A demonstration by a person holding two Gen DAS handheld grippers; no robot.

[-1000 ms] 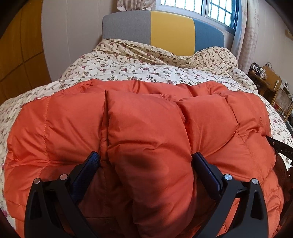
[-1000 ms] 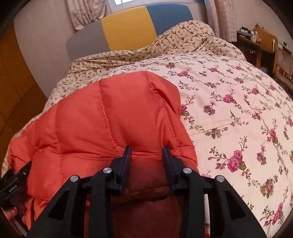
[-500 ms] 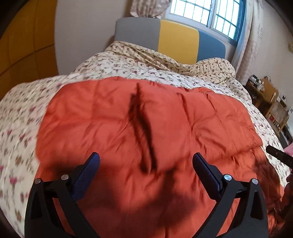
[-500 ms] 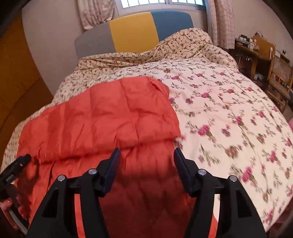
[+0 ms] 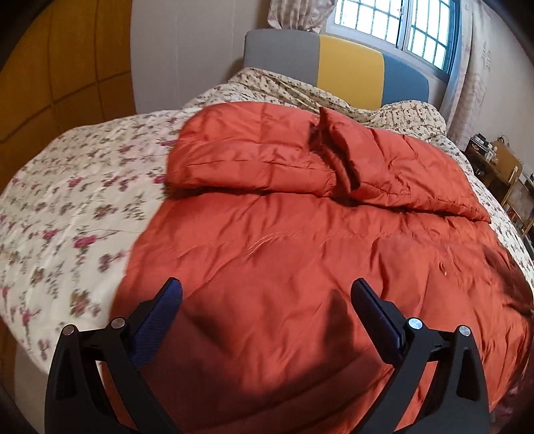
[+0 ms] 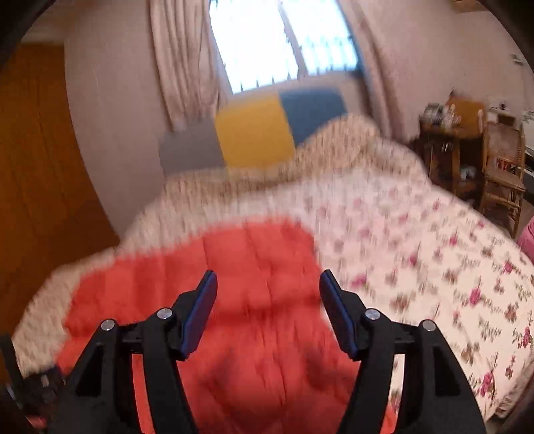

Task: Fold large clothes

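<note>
A: What's the room like?

B: A bedroom. A bed with a floral quilt [image 5: 66, 213] fills most of it, with a headboard [image 5: 333, 70] in grey, yellow and blue panels under a curtained window [image 5: 393, 30]. An orange-brown wardrobe [image 5: 60, 66] stands on the left, and a wooden desk [image 6: 460, 140] with a chair [image 6: 504, 167] on the right.

A: And the garment?

B: An orange down jacket [image 5: 283, 250] lies spread on the quilt, its far part folded back over itself into a puffy band.

A: The grippers?

B: The left gripper [image 5: 267, 300] hovers above the jacket's near part, jaws wide apart, gripping nothing. The right gripper [image 6: 268, 310] is raised above the jacket's right side, jaws likewise spread and empty; its view is motion-blurred.

A: Any writing?

B: None legible.
</note>
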